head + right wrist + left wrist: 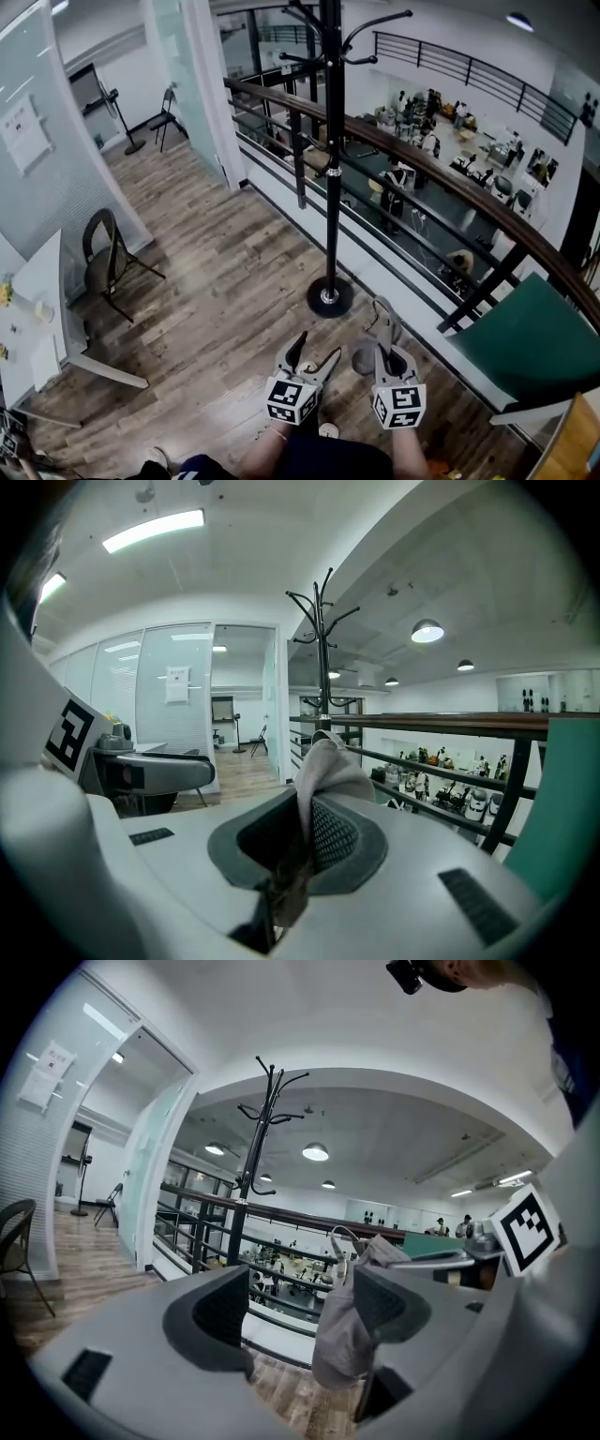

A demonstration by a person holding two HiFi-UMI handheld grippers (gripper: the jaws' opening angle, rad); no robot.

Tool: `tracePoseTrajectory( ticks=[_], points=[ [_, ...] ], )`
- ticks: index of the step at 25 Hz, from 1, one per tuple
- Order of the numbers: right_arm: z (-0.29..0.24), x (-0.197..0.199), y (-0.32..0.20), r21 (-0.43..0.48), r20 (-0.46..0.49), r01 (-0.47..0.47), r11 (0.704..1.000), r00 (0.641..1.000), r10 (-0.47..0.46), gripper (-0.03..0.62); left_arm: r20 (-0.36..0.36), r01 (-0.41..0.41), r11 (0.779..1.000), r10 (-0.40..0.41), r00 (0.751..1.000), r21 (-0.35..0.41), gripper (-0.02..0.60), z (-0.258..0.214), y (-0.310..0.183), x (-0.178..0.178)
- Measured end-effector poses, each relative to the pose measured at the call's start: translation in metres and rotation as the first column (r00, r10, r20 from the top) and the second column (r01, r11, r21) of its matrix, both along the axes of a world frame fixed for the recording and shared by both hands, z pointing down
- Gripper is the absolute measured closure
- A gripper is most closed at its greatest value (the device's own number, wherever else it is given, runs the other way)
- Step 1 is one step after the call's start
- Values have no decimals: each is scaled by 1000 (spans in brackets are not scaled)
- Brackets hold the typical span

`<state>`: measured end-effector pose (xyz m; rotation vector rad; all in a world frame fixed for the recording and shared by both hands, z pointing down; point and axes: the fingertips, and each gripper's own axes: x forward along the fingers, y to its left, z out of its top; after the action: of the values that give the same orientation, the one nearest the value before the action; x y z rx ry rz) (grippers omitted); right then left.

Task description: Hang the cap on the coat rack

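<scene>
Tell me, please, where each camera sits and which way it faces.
Head view: on the person's head, facing steeply down at floor and coat rack; forearms, left gripper, right gripper show.
Left gripper view: on the left gripper, facing along its open jaws toward the railing; right gripper's cap shows.
Right gripper view: on the right gripper, facing along jaws shut on the cap; left gripper at left.
Shared: all show the coat rack.

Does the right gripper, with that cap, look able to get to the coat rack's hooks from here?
Probably yes: only wooden floor lies between the right gripper, shut on the cap, and the coat rack, though its hooks sit high above.
</scene>
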<state>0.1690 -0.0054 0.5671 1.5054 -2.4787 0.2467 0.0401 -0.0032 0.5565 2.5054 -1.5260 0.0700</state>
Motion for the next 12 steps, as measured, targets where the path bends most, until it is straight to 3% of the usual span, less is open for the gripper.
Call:
tracePoseTrajectory(
  ticks=[9,12],
  points=[
    [-1,-7,-90,-7,-13,-45,999,999,45,560,-9,-28,1000,28,1000,2,244,-5,-96,-12],
    [4,-15,-125,-18,-3,-51,999,999,51,560,-17,-72,997,72,997,-18,244,-3,-133,-17]
  ],
)
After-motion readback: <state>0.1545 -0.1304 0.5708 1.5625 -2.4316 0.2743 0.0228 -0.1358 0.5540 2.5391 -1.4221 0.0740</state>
